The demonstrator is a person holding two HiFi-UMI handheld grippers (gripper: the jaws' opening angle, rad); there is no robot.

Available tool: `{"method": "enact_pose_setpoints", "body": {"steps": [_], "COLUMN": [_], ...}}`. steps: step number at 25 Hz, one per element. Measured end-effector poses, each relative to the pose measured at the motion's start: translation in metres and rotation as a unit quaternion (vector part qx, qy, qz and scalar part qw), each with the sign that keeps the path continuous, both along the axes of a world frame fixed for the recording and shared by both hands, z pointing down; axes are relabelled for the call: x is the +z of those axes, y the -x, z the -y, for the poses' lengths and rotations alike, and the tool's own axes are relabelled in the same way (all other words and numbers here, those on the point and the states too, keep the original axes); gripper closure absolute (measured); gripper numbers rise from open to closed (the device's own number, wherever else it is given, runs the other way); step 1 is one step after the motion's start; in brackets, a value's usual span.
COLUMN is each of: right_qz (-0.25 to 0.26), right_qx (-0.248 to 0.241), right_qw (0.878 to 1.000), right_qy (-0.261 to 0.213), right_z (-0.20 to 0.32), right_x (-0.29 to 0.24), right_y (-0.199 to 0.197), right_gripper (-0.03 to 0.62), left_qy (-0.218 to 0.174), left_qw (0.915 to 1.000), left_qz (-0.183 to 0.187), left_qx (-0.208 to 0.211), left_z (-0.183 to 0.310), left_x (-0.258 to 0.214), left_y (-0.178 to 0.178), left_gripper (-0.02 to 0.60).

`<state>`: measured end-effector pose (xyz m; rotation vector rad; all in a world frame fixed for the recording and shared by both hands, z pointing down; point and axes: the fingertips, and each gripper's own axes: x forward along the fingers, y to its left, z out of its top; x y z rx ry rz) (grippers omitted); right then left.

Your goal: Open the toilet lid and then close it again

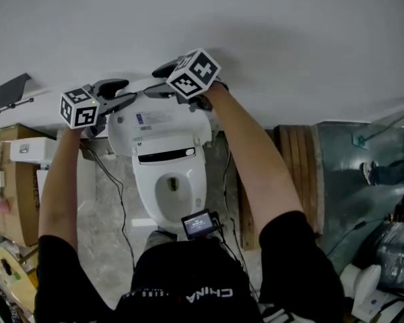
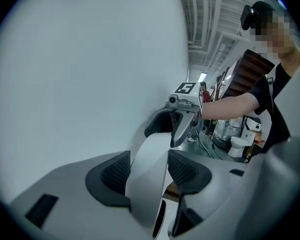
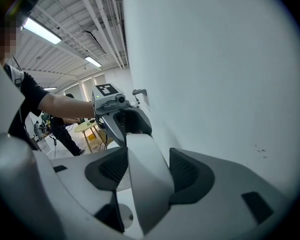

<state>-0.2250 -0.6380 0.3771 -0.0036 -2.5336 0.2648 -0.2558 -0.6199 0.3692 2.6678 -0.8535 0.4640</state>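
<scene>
The white toilet [image 1: 170, 187] stands against the wall, seen from above. Its lid [image 1: 156, 123] is raised, with a sticker on the face turned to me. My left gripper [image 1: 124, 93] is shut on the lid's left upper edge. My right gripper [image 1: 159, 81] is shut on its right upper edge. In the left gripper view the lid's edge [image 2: 151, 151] fills the gap in the left gripper [image 2: 149, 170], and the right gripper [image 2: 182, 120] shows farther along. In the right gripper view the lid [image 3: 145, 156] sits in the right gripper [image 3: 148, 171], beyond which is the left gripper [image 3: 116, 115].
The white wall [image 1: 269, 32] is right behind the lid. A cardboard box [image 1: 12, 180] stands at the left, and wooden boards [image 1: 293, 155] lean at the right. Black cables [image 1: 121, 207] run over the floor beside the bowl. A small screen [image 1: 198, 224] hangs at my chest.
</scene>
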Motion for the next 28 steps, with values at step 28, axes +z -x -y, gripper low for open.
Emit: {"method": "enact_pose_setpoints", "body": {"steps": [28], "right_qz": [0.072], "right_qx": [0.091], "right_qw": [0.993], "right_qy": [-0.003], "right_z": [0.014], "right_x": [-0.039], "right_y": [-0.016], "right_gripper": [0.342], "left_qy": [-0.052], "left_qw": [0.9926], "left_qz": [0.062], "left_qx": [-0.090], "left_z": [0.001], "left_x": [-0.004], "left_y": [0.015], "left_gripper": [0.439]}}
